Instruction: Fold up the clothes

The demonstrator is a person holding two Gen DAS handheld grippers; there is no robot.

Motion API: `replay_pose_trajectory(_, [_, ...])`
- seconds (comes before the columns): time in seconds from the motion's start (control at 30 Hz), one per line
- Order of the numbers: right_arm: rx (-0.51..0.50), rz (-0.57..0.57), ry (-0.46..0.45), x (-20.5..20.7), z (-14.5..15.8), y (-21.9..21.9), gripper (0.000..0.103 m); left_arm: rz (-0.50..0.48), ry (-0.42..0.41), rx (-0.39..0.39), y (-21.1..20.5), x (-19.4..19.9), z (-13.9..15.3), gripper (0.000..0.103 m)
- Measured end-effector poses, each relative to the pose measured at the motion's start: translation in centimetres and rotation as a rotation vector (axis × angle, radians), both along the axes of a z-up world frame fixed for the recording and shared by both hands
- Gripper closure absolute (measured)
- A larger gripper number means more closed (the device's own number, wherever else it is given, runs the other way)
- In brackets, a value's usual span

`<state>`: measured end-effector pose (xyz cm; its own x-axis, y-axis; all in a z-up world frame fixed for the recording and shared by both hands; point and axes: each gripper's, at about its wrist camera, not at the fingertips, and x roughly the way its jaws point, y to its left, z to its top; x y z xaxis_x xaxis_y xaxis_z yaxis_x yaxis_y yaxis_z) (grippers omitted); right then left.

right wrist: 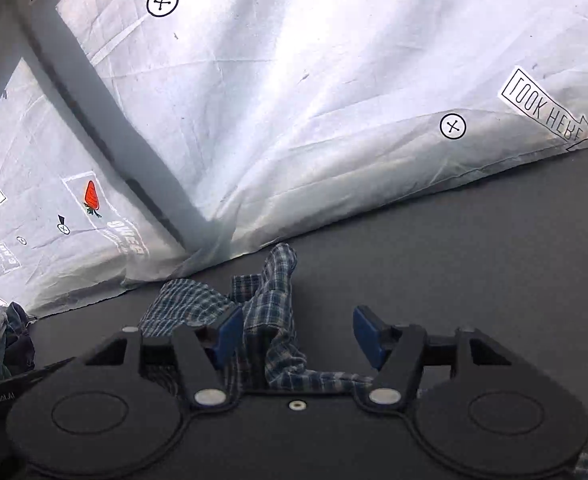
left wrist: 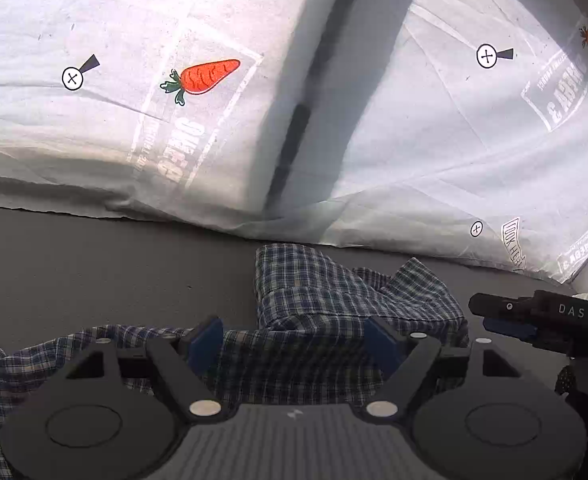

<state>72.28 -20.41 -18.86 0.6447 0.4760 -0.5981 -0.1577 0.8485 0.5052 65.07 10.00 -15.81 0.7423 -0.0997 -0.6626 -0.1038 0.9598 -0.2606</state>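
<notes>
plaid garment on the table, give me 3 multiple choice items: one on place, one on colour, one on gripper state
1. Where does the plaid garment lie?
A. on the dark tabletop
B. in a basket
C. on a hanger

2. What colour are the pads on the fingers?
A. red
B. blue
C. yellow

3. How is the right gripper?
A. shut on the garment
B. out of view
C. open

Answers: 1 A, it lies crumpled on the grey surface. 2 B, blue pads show in both views. 3 C, its fingers stand wide apart over the cloth.
</notes>
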Motion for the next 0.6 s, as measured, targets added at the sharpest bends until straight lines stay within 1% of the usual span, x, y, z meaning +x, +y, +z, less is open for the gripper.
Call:
replay_pose_trajectory(0.03, [0.051,-0.007,0.030,0.9,-0.8,0.3,0.046,-0.005,-0.001,-0.024,0.1,1.1,-0.9,0.025])
replay_pose_trajectory(0.1, [0.116,-0.006,0.094,2.4,-2.5,1.2,0.057,-0.015,-0.004,-0.072,0.3,3.2,-2.7,0.027])
replay_pose_trajectory(0.13, [0.130,0.008,0.119,2.9,-3.3,1.6,0.076,-0.020,-0.005,-0.096,0.4,4.3,-3.6,0.029])
replay_pose_trajectory(0.17, [0.141,0.019,0.136,3.3,-3.9,2.0,0.098,-0.025,-0.006,-0.120,0.5,5.4,-4.5,0.047])
replay_pose_trajectory(0.2, [0.144,0.021,0.120,3.5,-4.2,2.1,0.097,-0.030,-0.007,-0.144,0.6,6.5,-5.4,0.075])
replay_pose_trajectory(0.23, [0.145,0.025,0.104,3.7,-4.4,2.3,0.097,-0.044,-0.020,-0.172,0.8,6.7,-5.7,0.091])
replay_pose_trajectory(0.27, [0.139,0.034,0.092,4.3,-4.4,2.7,0.098,-0.037,-0.038,-0.203,1.2,6.8,-5.8,0.096])
replay_pose_trajectory(0.3, [0.122,0.037,0.079,5.0,-4.5,3.2,0.098,-0.015,-0.067,-0.223,1.5,6.9,-5.9,0.098])
replay_pose_trajectory(0.4, [0.063,0.066,0.039,7.7,-4.4,5.0,0.098,0.022,-0.113,-0.199,2.1,8.3,-5.7,0.098])
replay_pose_trajectory(0.47, [0.001,0.096,0.027,9.2,-4.6,6.7,0.098,0.037,-0.112,-0.163,2.3,9.5,-5.9,0.098])
replay_pose_trajectory(0.5, [-0.014,0.108,0.008,9.5,-4.6,7.2,0.097,0.043,-0.102,-0.153,2.3,9.9,-6.3,0.097])
replay_pose_trajectory(0.57, [-0.045,0.120,-0.011,9.4,-4.5,7.4,0.096,0.047,-0.117,-0.155,2.4,10.0,-6.7,0.096])
replay_pose_trajectory(0.6, [-0.054,0.122,-0.017,9.3,-4.4,7.4,0.097,0.049,-0.126,-0.156,2.5,10.0,-6.9,0.093])
